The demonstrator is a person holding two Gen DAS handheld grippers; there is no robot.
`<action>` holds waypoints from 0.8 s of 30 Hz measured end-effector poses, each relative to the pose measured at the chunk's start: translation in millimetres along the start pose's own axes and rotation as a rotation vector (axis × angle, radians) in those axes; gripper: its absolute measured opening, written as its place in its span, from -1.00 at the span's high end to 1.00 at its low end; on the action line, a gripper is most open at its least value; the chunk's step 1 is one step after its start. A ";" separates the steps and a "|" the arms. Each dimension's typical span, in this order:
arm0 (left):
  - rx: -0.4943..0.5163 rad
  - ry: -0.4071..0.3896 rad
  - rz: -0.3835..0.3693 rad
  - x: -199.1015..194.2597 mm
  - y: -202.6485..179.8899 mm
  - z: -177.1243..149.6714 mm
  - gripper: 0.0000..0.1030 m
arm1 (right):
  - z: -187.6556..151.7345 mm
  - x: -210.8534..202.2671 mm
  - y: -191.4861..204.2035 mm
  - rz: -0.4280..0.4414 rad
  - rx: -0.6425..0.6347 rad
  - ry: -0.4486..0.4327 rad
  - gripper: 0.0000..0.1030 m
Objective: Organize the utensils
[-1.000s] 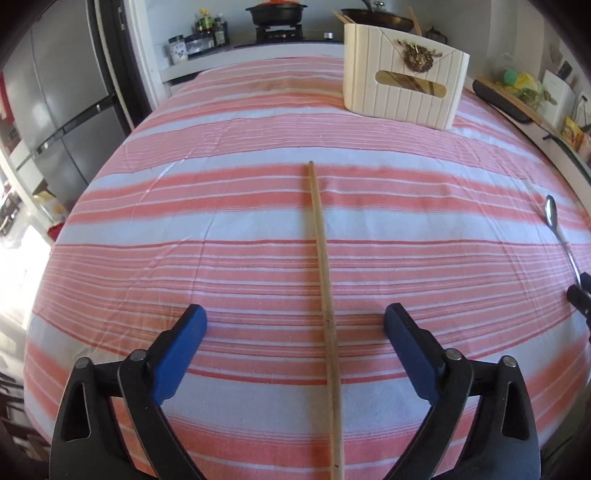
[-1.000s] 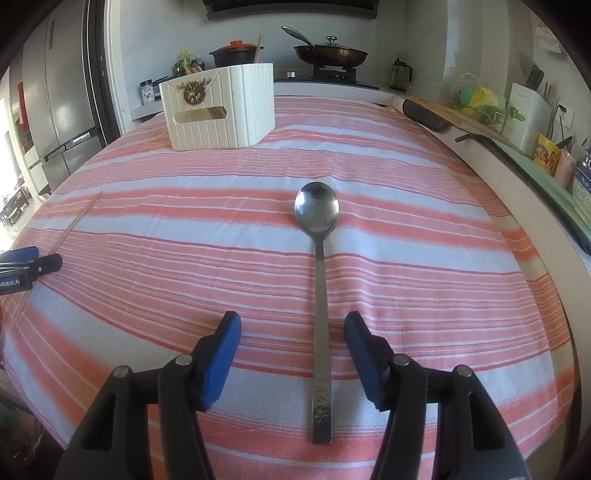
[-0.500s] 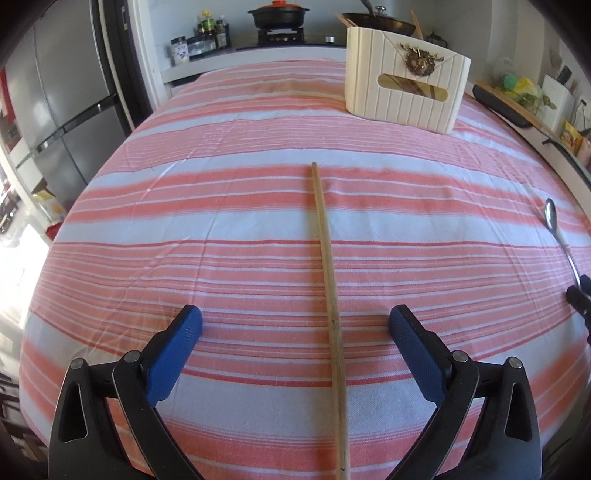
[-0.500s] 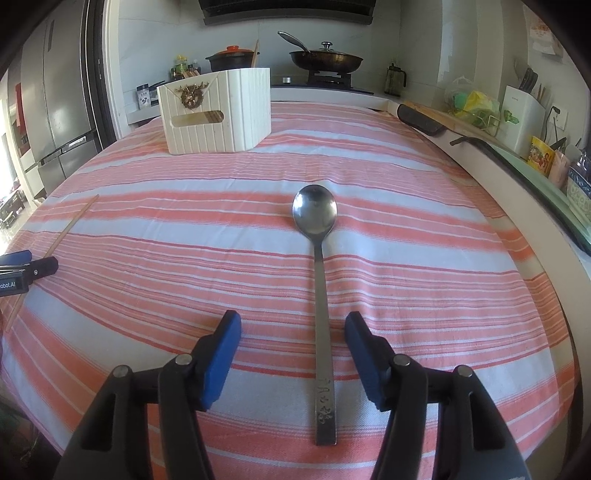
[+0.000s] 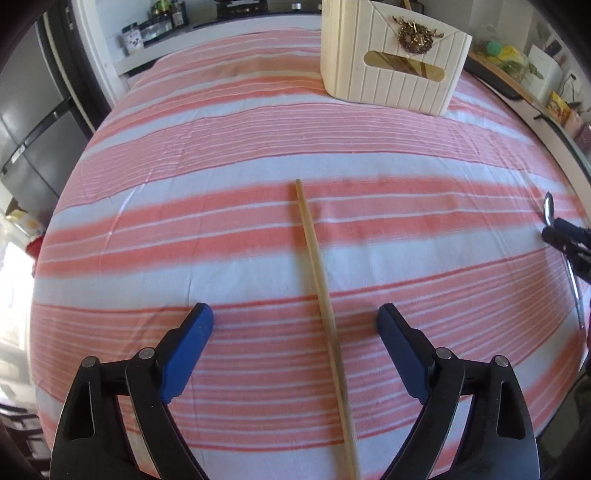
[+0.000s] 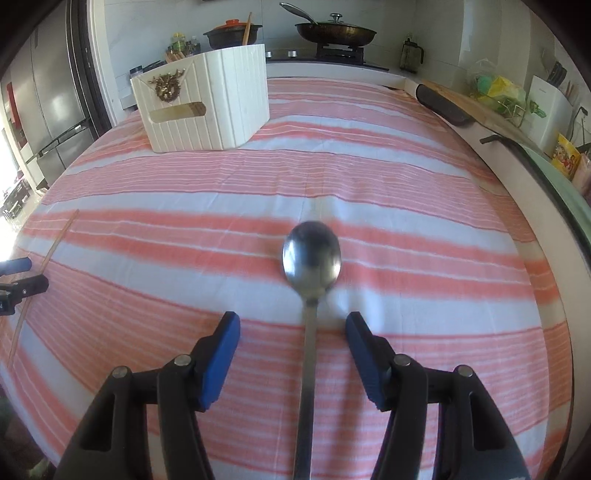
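A long wooden chopstick (image 5: 321, 291) lies on the striped tablecloth (image 5: 221, 155), running between the open blue fingers of my left gripper (image 5: 295, 321). A steel spoon (image 6: 311, 258) lies bowl-away on the cloth, its handle between the open fingers of my right gripper (image 6: 293, 332). Both grippers are low over the cloth and hold nothing. A cream utensil box (image 5: 391, 62) with a handle slot stands at the far side; it also shows in the right wrist view (image 6: 207, 107). The chopstick shows at the left in the right wrist view (image 6: 48, 254).
The right gripper's tip (image 5: 565, 240) and the spoon (image 5: 548, 210) show at the right edge of the left wrist view. A stove with a pan (image 6: 334, 31) and a pot (image 6: 231, 33) is behind the table. A fridge (image 6: 48, 92) stands left.
Both grippers have moved forward and lower along their utensils. The chopstick and spoon now reach further in between the open fingers. Neither utensil has moved.
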State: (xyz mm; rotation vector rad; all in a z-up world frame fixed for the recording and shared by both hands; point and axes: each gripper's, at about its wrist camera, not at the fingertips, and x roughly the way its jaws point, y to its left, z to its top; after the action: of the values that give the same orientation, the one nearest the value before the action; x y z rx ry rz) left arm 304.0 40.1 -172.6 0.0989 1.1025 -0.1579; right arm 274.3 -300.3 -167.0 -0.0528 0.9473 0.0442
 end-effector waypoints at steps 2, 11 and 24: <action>0.001 -0.003 -0.011 0.8 0.0 7.5 -0.37 | 10.9 8.3 -0.9 -0.001 0.013 -0.005 -0.16; -0.076 -0.089 -0.074 -12.3 12.7 -0.2 0.91 | 1.7 -15.7 -14.6 0.045 0.094 -0.096 0.31; -0.110 -0.384 -0.100 -121.4 8.2 -8.8 0.91 | 3.5 -125.4 0.3 0.188 0.053 -0.343 0.31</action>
State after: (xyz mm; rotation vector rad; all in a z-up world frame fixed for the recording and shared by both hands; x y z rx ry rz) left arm 244.1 59.0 -68.0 -0.0838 0.7312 -0.1964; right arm 204.1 -301.6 -63.1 0.0907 0.6076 0.1960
